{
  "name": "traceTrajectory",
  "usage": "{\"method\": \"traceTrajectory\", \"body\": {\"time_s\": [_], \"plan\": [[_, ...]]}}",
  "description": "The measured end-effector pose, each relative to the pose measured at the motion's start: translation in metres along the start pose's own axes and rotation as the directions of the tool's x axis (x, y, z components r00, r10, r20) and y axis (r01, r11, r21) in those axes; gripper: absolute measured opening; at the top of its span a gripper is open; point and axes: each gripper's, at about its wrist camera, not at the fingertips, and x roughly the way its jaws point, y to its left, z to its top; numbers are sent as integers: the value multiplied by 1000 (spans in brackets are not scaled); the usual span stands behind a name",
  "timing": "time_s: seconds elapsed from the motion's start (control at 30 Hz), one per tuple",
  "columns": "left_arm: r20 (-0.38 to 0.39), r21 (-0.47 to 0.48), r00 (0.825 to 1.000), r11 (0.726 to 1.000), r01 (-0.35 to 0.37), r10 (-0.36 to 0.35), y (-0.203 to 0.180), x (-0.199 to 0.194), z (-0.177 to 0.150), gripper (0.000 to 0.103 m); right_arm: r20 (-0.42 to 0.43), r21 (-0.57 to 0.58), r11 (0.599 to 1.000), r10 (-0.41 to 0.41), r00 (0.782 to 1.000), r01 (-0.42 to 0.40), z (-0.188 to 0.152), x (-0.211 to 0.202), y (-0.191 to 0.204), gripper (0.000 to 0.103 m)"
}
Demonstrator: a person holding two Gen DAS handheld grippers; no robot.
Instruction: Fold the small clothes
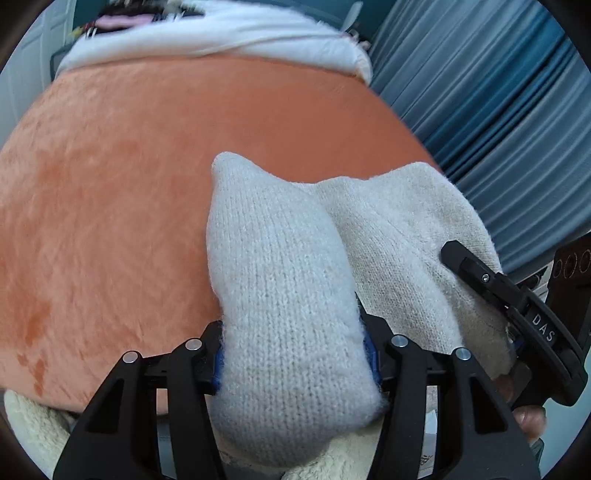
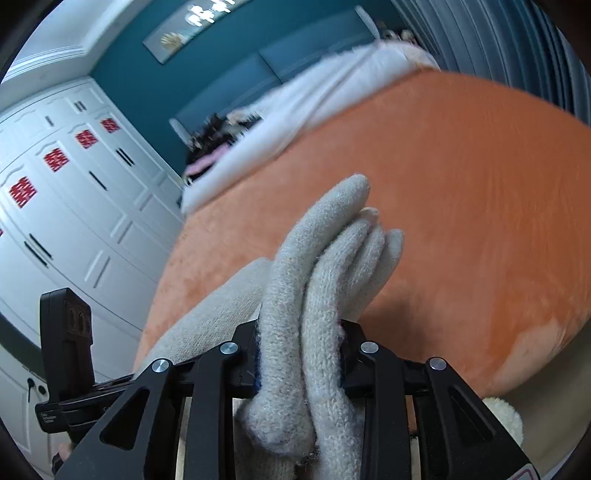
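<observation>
A cream knitted garment (image 1: 280,280) hangs over the near edge of an orange plush bed cover (image 1: 110,192). My left gripper (image 1: 293,354) is shut on one bunched end of it. My right gripper (image 2: 301,354) is shut on the other end, where several folded layers of the knit (image 2: 325,266) stick out past the jaws. In the left wrist view the right gripper (image 1: 517,306) shows at the right edge, clamped on the garment's right side. Both ends are held just above the cover. The fingertips are hidden by the fabric.
A white duvet (image 1: 221,33) lies at the far end of the bed. Blue-grey curtains (image 1: 498,92) hang on the right. White wardrobe doors (image 2: 66,192) with red stickers stand on the left. A cream fluffy rug (image 1: 33,421) lies below the bed edge.
</observation>
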Motion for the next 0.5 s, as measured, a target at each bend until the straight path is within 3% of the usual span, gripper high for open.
{"method": "traceTrajectory", "body": {"time_s": [0.1,0.27,0.4,0.5], "plan": [[97,68,995,998,5,-12,-11,-42,10,52,82,-59,998,17,997,-12,11,-32,33,27],[242,139,968,990,28,-61,-20,-109,31,52,214,-144,988,78,974,-47,34,-76,85,27],[365,189,927,982,18,-87,-24,-163,54,52,316,-225,971,147,937,-77,52,-114,124,27],[463,215,882,977,-13,-90,-23,-207,64,52,368,-283,952,218,904,-114,66,-133,155,27]]}}
